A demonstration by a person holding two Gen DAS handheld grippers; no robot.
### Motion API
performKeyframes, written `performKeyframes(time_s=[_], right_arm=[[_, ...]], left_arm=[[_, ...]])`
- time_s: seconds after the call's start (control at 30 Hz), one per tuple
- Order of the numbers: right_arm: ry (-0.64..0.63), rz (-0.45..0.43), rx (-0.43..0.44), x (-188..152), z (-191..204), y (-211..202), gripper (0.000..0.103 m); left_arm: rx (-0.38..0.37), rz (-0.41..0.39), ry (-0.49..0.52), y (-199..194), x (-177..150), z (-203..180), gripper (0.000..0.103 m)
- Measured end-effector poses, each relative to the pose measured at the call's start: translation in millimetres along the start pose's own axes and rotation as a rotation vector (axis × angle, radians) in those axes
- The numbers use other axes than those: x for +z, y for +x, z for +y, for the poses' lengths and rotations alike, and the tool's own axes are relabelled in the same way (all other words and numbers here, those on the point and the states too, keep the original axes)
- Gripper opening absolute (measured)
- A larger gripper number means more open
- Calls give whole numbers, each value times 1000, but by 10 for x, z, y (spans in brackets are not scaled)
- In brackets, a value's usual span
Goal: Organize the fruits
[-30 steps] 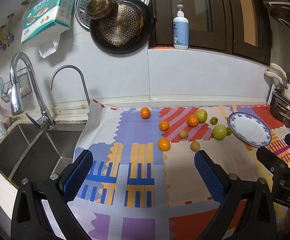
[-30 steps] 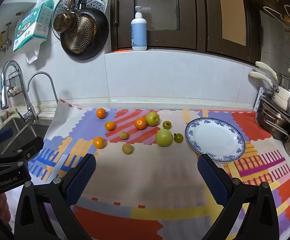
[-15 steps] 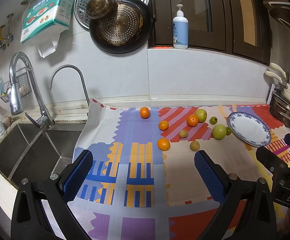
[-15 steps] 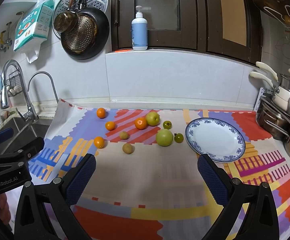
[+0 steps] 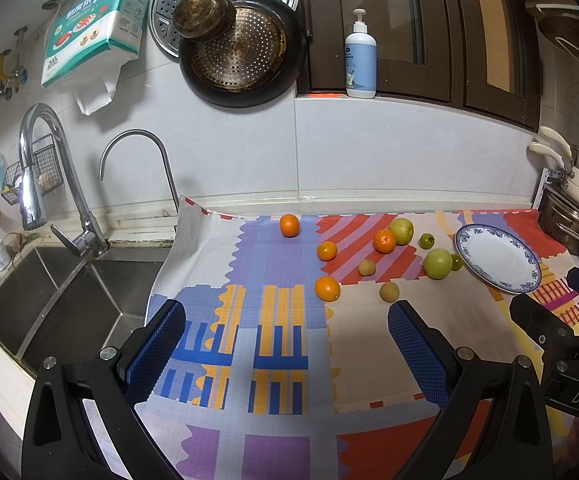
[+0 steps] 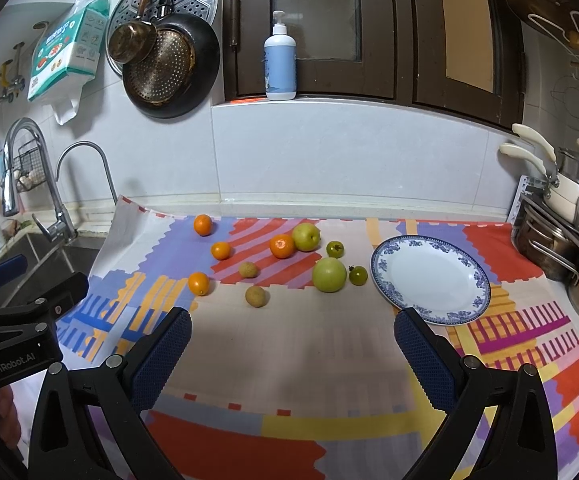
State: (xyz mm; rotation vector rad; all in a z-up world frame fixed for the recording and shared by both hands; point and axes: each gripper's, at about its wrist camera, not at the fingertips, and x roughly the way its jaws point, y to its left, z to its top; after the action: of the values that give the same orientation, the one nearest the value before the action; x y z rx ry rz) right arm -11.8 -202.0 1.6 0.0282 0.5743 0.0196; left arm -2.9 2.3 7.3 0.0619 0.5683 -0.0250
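Hovering low with blue-padded jaws spread wide and empty, left gripper (image 5: 285, 344) and right gripper (image 6: 293, 344), facing scattered oranges and green fruits (image 6: 329, 274) lying ahead beside blue-rimmed white plate (image 6: 474, 276) on patterned mat (image 6: 289, 360).

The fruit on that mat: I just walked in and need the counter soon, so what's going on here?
A person holds a two-finger gripper in each hand over the patterned mat. Both the left gripper and the right gripper are open and hold nothing. The fruit lies loose on the mat: four oranges such as this one, two green apples such as this one, plus smaller green and brown fruits. The blue-rimmed plate beside them has no fruit on it, so sorting hasn't started.
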Motion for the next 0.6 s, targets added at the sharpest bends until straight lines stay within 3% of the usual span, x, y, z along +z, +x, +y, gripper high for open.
performKeyframes(time_s=[0.6], right_arm=[[-34, 40, 25, 6, 91, 177, 102]], left_arm=[[-1, -12, 30, 170, -20, 50, 103]])
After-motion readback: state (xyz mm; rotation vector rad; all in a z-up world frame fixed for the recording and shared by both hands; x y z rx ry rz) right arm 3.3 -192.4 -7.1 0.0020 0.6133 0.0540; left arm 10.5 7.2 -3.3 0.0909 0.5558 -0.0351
